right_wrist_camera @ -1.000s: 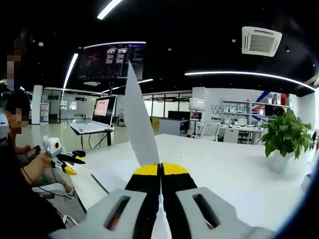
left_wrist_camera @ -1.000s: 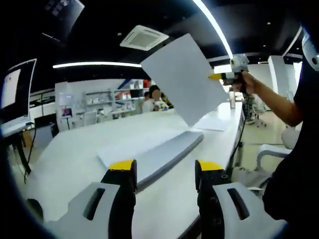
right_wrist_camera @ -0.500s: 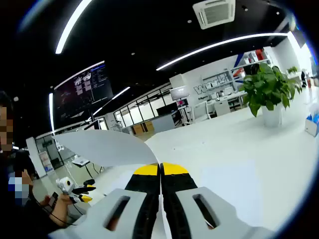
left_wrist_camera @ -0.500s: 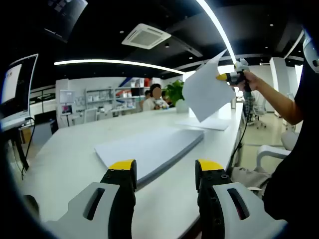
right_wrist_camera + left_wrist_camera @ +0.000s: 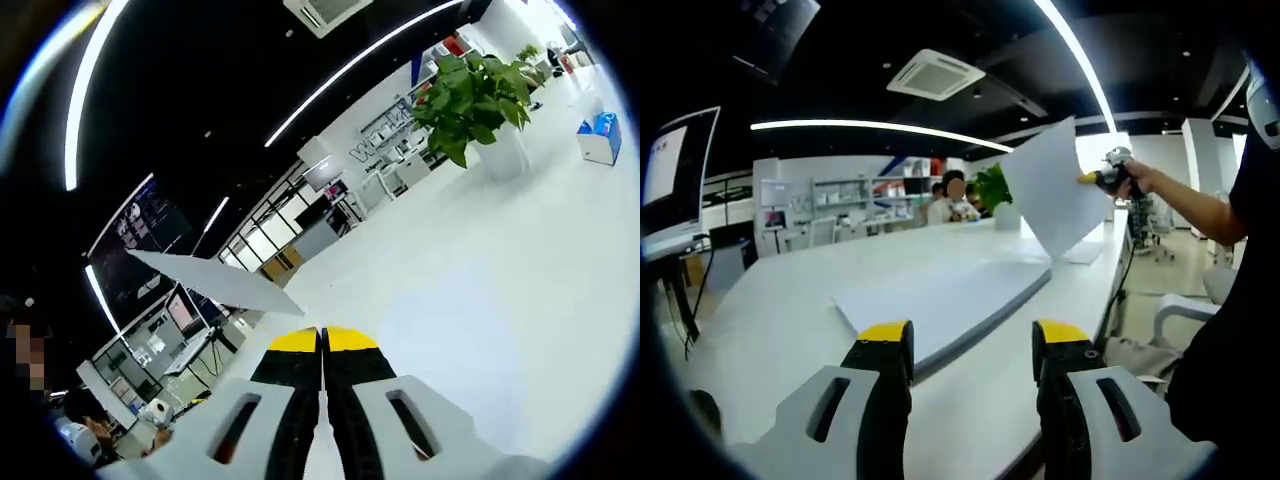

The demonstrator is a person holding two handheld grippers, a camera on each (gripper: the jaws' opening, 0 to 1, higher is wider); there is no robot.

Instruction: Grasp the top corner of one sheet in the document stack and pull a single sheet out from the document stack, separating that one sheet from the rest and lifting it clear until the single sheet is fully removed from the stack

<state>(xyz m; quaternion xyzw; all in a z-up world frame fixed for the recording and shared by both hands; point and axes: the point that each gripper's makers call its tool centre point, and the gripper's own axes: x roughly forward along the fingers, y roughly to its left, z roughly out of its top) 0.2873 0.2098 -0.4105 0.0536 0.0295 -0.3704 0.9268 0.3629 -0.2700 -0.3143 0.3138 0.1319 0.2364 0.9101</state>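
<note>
A thick stack of white sheets lies flat on the white table, just beyond my left gripper, whose yellow-tipped jaws stand open and hold nothing. To the right, above the table's far end, my right gripper holds a single white sheet by one corner, well clear of the stack. In the right gripper view the jaws of the right gripper are pressed together on that sheet, which spreads out to the left nearly edge-on.
Another loose sheet lies flat near the table's far end. A potted plant and a blue box stand on the table further off. An open laptop is at the left. A person sits in the background.
The right gripper has turned and carried the held sheet slightly lower and flatter over the table's far end. The left gripper and the stack have stayed put.
</note>
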